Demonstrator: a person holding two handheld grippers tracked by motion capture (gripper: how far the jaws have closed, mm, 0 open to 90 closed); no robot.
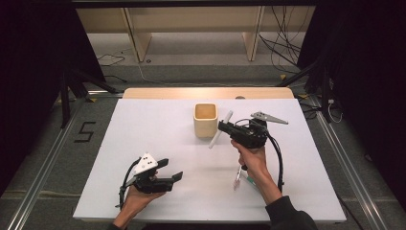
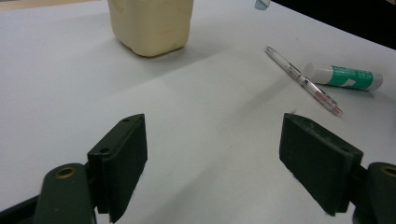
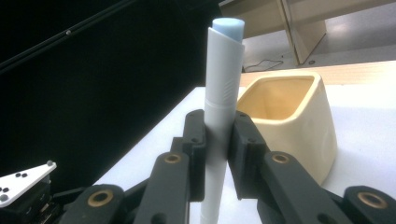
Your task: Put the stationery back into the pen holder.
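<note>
On the white counter (image 1: 158, 143) sit one cream square cup (image 1: 206, 120), one clear pen (image 2: 303, 80) and one green-and-white glue stick (image 2: 344, 76). Right claw (image 3: 217, 140) pinches one pale grey marker (image 3: 222, 112); left claw (image 2: 212, 163) gapes wide, empty.

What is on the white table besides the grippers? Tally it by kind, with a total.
Cream square ceramic cup: 1
White marker with pale blue end, clamped in the right gripper: 1
Clear plastic pen: 1
Green-and-white glue stick: 1
Total: 4

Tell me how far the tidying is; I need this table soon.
Nothing looks done: the cream cup appears empty. In hand: the right gripper is shut on a white marker beside the cup. Left: a clear pen and glue stick lie on the table; the left gripper is open.
</note>
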